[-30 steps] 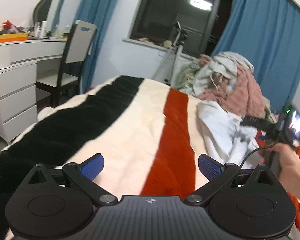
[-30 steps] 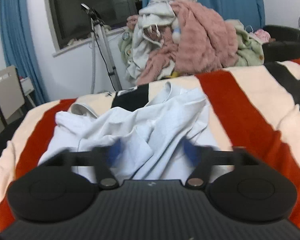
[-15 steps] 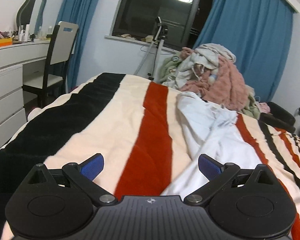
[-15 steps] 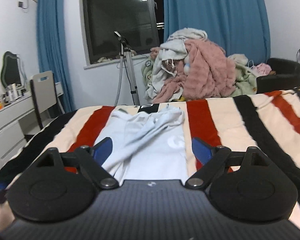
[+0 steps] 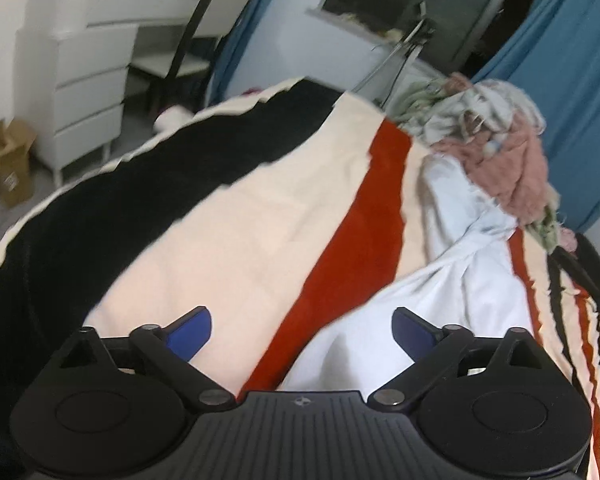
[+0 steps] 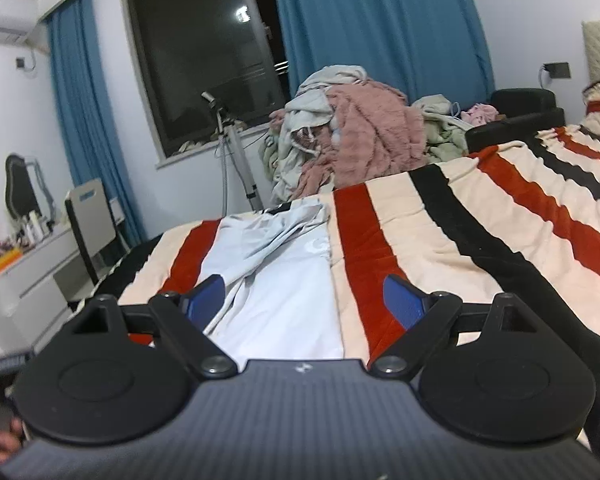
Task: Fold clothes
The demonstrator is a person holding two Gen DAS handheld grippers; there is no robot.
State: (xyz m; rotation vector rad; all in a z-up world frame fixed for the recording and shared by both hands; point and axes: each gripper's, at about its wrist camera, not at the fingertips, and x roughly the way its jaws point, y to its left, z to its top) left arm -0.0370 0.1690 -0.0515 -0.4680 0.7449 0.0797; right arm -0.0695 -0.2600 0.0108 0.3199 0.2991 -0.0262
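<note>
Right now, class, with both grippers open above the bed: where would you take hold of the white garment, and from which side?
Probably its near hem. The white garment lies lengthwise on the striped blanket, its wrinkled far end toward the clothes pile. The right gripper could come down from the near side and pinch the flat, smooth right corner; the left gripper takes the other corner.
</note>
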